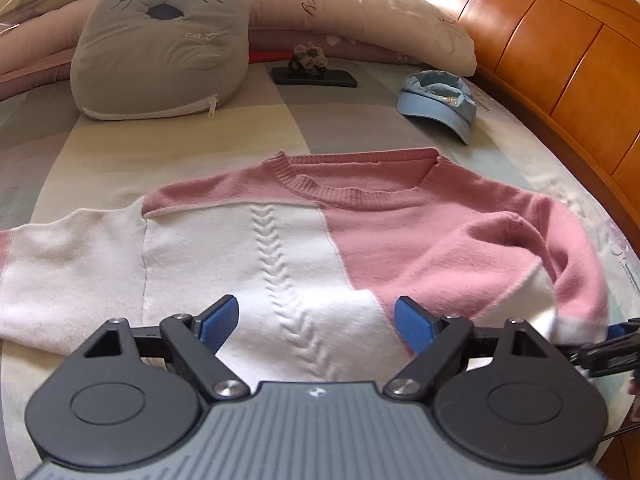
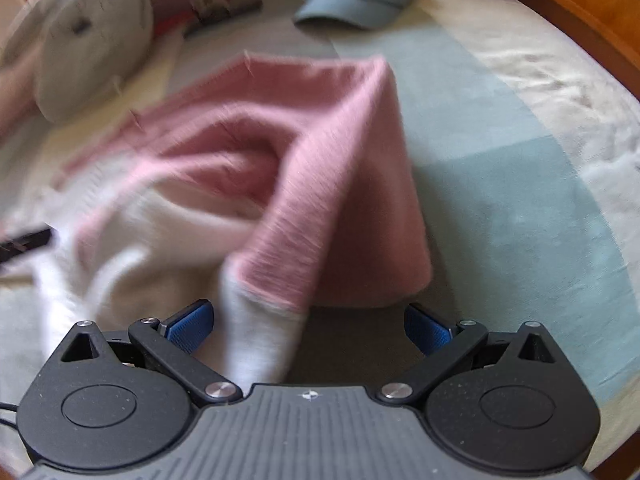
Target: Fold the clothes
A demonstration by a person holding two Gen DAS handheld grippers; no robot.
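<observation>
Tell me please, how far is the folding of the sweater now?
Early. Done: the sweater lies flat, its pink sleeve folded inward. In hand: nothing; the left gripper and right gripper are open, the cuff lies loose between the right one's jaws. Left: the white sleeve, then the body.

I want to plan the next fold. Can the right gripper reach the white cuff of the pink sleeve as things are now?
Probably yes. The right gripper is open, and the white cuff of the sweater already lies between its pads, nearer the left one, with nothing covering it.

The grey cat-face cushion [image 1: 160,40] reads "cat" in small stitched script.
</observation>
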